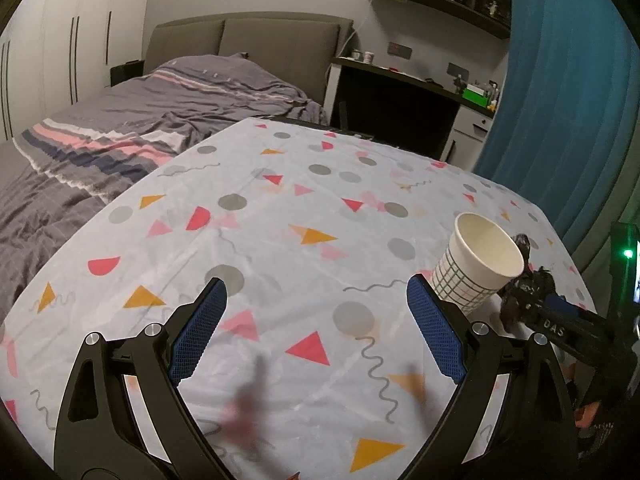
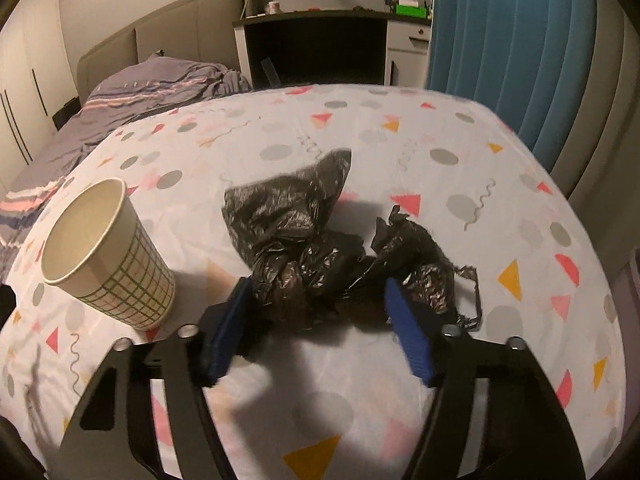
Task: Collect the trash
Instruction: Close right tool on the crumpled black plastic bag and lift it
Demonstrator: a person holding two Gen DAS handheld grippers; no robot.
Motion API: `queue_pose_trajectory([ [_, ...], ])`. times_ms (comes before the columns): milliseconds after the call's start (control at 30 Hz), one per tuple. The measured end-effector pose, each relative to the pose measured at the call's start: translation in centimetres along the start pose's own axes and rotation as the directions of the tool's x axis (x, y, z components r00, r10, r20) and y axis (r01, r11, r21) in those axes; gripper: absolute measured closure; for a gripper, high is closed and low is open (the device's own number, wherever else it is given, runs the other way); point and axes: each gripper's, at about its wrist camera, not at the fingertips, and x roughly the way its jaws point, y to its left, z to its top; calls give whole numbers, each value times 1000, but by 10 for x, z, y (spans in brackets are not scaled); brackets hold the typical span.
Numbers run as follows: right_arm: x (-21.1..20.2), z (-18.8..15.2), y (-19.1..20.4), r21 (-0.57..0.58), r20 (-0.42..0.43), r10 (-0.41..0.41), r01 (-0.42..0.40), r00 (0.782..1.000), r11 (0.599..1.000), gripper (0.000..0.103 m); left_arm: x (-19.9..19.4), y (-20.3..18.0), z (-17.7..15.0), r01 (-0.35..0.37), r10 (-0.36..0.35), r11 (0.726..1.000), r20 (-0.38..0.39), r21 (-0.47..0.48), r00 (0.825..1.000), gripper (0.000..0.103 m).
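I see a bench (image 2: pixel 460 128) draped in a white cloth printed with triangles, dots and squiggles, bearing a tilted white grid-patterned paper cup (image 2: pixel 108 256) and, just beside it, a crumpled black plastic bag (image 2: pixel 304 240).

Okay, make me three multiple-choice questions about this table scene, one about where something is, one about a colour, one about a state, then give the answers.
1. Where does the crumpled bag lie?
A. inside the paper cup
B. on the tablecloth, between the right gripper's fingers
C. on the bed

2. What colour is the bag?
A. black
B. white
C. green

3. How does the paper cup stand?
A. crushed flat
B. upside down
C. upright, mouth open

Answers: B, the bag sits on the cloth between the blue pads; A, glossy black plastic; C, its open rim faces up.
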Motion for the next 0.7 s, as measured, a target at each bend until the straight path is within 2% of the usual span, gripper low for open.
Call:
queue_pose_trajectory([
  [33, 0, 0, -1, 5, 0, 6, -6, 1000, 1000, 49, 0, -2, -1, 6, -6, 1000, -1, 5, 1000, 13],
  [200, -3, -2, -1, 2, 9, 26, -26, 1000, 1000, 66, 0, -10, -3, 38, -38, 999, -6, 36, 999, 13],
  [333, -9, -4, -5, 3, 28, 38, -38, 999, 999, 75, -4, -23, -7, 73, -73, 994, -3, 77, 997, 13],
  [567, -40, -13, -25, 45, 84, 40, -44, 996, 998, 76, -4, -50, -12, 172, -169, 975, -32, 144, 985, 13],
  [700, -57, -19, -36, 62, 105, 29, -35, 994, 997, 75, 6, -69, -11, 175, -169, 967, -48, 185, 984, 13],
])
